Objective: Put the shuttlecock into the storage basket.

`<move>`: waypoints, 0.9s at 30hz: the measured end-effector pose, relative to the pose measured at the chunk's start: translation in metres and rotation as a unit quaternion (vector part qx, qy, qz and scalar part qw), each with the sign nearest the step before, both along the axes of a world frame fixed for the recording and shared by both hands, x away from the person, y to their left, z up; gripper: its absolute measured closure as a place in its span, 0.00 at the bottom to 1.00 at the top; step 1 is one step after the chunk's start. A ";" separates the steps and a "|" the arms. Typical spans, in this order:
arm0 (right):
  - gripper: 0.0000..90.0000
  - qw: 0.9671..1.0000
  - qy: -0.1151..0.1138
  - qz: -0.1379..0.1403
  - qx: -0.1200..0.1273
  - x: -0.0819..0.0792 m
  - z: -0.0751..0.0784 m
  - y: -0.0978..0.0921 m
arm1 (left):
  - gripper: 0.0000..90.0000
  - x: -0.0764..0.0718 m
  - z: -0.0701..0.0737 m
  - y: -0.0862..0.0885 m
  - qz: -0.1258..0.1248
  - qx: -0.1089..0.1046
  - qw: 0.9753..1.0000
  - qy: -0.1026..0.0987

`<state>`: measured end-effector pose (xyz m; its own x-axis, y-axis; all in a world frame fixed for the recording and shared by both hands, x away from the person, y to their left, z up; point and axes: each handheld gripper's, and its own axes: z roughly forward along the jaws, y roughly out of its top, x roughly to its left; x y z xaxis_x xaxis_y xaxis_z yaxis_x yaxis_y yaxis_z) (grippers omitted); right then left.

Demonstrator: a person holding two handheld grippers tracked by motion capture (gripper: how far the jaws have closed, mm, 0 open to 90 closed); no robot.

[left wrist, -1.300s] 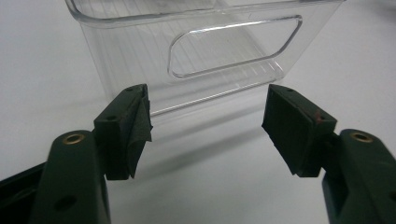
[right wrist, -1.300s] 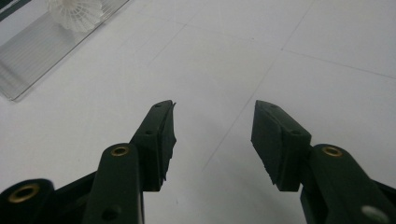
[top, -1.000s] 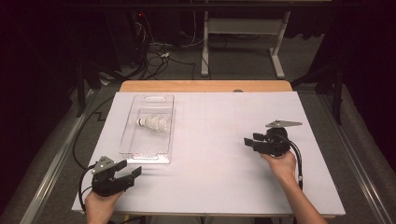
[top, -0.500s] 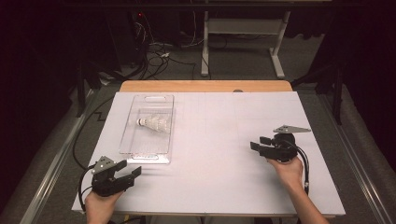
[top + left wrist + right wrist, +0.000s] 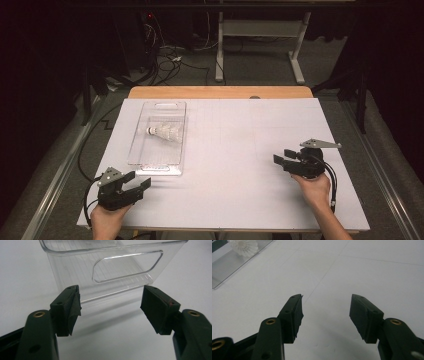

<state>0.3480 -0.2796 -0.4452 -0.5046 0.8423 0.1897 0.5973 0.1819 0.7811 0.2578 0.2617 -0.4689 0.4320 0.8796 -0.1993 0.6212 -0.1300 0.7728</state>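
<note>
Seemingly approach step: left gripper, jaws apart, empty, faces clear plastic rectangular tray at 12 o'clock; right gripper likewise open, idle; next, close in on tray's near wall.

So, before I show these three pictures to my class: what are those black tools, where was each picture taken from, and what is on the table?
A person sits at a table covered in white, holding one hand tool in each hand. Each tool is a gripper with two black jaws. The high view looks down from above: the left gripper is near the front corner, the right gripper at the right side. The other two pictures come from small cameras riding on each gripper. A clear plastic tray lies on the table with a white shuttlecock inside. Both grippers are open and hold nothing.
</note>
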 end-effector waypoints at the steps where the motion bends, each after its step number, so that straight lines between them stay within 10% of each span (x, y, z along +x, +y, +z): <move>1: 0.49 1.000 -0.001 -0.002 0.001 -0.001 -0.001 -0.001 | 0.37 0.000 0.000 0.000 0.000 0.000 1.000 0.000; 27: 0.46 0.999 -0.007 -0.032 0.017 -0.023 -0.010 -0.026 | 0.37 -0.001 0.000 0.000 0.001 0.000 1.000 -0.001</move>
<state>0.3253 -0.3057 -0.4552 -0.4529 0.8661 0.2114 0.5955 0.1175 0.7947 0.2572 0.2615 -0.4688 0.4300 0.8809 -0.1979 0.6194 -0.1284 0.7745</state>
